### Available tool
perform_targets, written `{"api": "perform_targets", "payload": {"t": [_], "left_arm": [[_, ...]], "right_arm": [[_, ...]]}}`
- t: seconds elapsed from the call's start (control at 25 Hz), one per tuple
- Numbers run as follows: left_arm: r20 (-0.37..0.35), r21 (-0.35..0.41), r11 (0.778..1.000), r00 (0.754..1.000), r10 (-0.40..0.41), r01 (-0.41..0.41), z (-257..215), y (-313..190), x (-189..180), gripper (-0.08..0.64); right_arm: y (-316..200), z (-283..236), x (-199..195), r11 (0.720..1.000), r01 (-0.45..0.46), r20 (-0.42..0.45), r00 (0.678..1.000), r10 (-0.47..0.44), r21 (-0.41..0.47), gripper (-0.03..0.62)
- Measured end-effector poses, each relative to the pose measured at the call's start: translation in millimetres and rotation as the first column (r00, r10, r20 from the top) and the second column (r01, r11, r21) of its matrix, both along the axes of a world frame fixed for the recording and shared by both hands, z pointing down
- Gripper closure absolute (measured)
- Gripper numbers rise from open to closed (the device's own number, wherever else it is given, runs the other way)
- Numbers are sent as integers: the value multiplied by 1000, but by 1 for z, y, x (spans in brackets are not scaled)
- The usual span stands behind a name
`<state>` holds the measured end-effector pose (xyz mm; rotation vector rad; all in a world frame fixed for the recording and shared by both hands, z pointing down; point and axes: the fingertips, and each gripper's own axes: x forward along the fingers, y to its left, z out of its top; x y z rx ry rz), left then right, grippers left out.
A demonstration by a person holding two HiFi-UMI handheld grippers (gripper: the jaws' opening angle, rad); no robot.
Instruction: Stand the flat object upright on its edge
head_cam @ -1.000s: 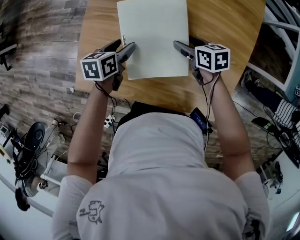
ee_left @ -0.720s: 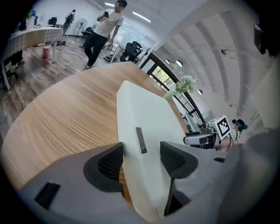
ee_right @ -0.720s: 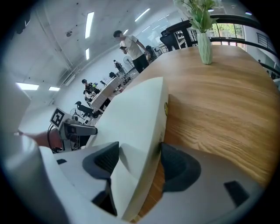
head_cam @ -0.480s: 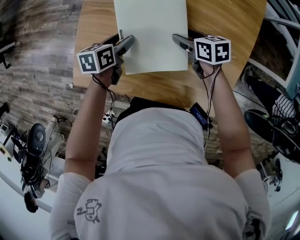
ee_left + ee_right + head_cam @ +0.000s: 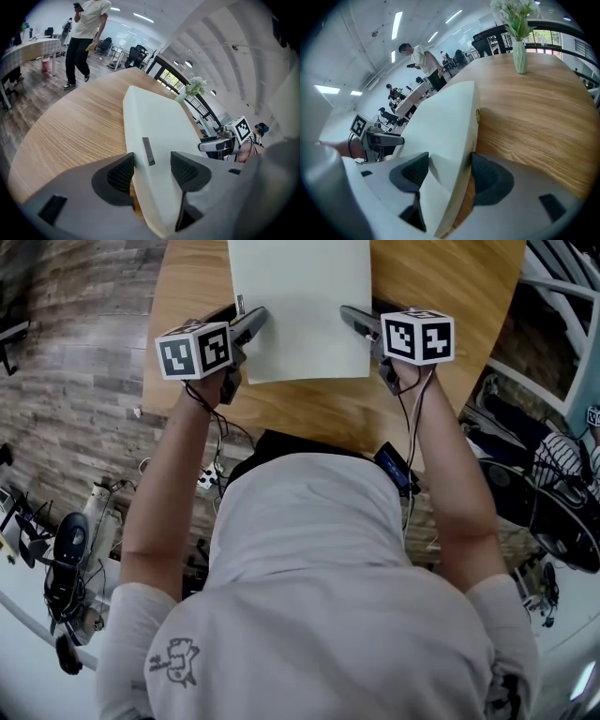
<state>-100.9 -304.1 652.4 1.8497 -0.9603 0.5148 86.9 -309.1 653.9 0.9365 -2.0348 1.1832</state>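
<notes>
A pale flat board [image 5: 300,306] lies on the round wooden table [image 5: 441,277], long side pointing away from me. My left gripper [image 5: 251,324] straddles the board's left edge near the front corner; in the left gripper view the board [image 5: 159,126] runs between the jaws of that gripper [image 5: 152,171], one pad beside the edge, the other over the top face, next to a small dark label [image 5: 148,151]. My right gripper [image 5: 352,320] straddles the right edge. Its jaws [image 5: 449,171] are closing with the board's corner [image 5: 440,126] between them.
A glass vase of white flowers [image 5: 518,51] stands far back on the table. A person [image 5: 86,37] walks on the floor beyond the table. The table's front edge [image 5: 309,432] is close to my body. Cables and office chairs lie on the floor to both sides.
Both grippers and the board sit a little farther from me than a second ago. The grippers' tips have come in closer over the board's two side edges.
</notes>
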Motion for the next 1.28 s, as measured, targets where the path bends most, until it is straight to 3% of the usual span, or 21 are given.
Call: {"api": "perform_targets", "payload": {"t": [0.32,0.6,0.8,1.0,1.16,1.28], "left_arm": [[68,106,993,997,35,-42,-37,19,-1,311],[151,247,966,988,44,-81,-77,8,-5,311],[190,389,918,982,4,-79,-112,0,-9,313],[230,540,837,972,-47,-88,-149,-10,-8,313],[281,605,785,958,-54,-133,-155,5,-9,313],[306,627,764,950,-65,-150,-150,3,-9,313]], "right_arm": [[15,-38,-4,993,46,-34,999,-43,110,304],[5,-77,-9,963,92,-103,992,-67,252,310],[-5,-119,-14,891,114,-161,986,-47,439,313],[-10,-145,-13,825,56,-139,990,27,562,316],[7,-151,-14,763,58,-165,984,63,644,318],[8,-143,-14,740,55,-175,981,86,670,321]]}}
